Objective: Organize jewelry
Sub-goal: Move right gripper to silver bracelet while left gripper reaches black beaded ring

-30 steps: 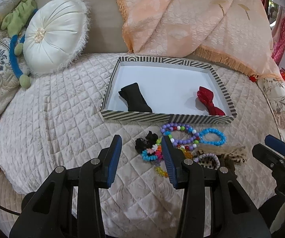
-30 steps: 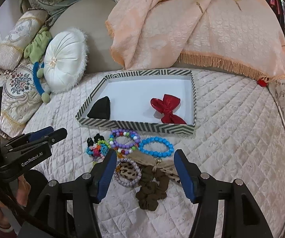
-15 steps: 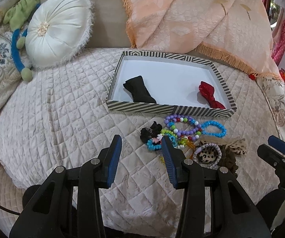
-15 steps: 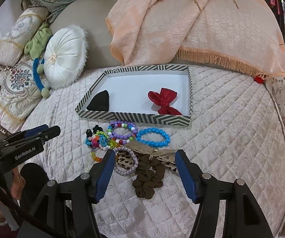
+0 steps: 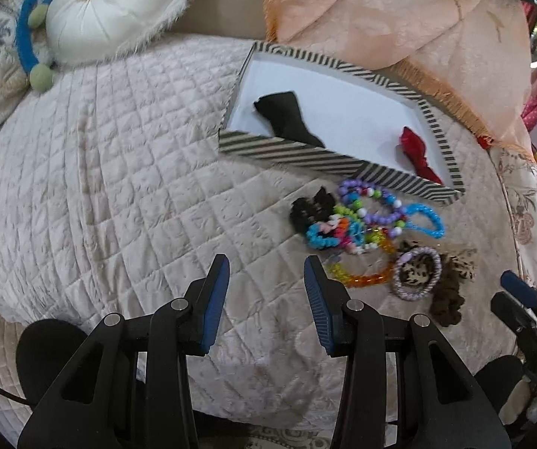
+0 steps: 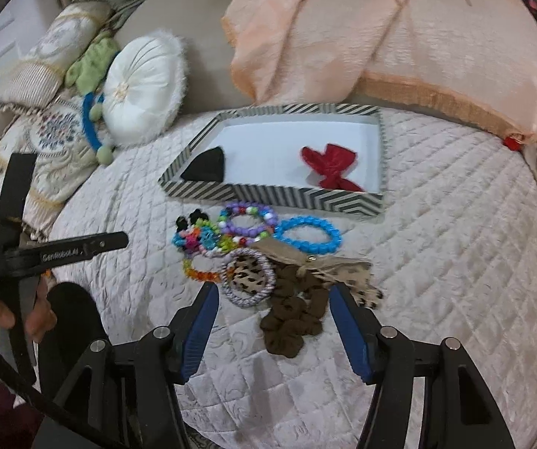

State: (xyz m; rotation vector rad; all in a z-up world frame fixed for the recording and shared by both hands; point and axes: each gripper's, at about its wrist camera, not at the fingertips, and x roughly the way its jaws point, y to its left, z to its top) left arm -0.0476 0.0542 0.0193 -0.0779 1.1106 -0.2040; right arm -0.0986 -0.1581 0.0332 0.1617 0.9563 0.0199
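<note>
Over the last second the right gripper, jaws spread, has closed in on the brown scrunchie. The left gripper, also spread, has swung left of the pile. Only 2 bows lie in the striped box, so sorting has barely begun.

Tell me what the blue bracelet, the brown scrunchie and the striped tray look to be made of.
Blue bracelet: glossy round beads, likely plastic; they catch the light.
Brown scrunchie: soft gathered fabric, matte, with ruffled folds; possibly velvet.
Striped tray: probably printed cardboard, with thin straight walls, a black-and-white stripe pattern and a plain white floor.
</note>
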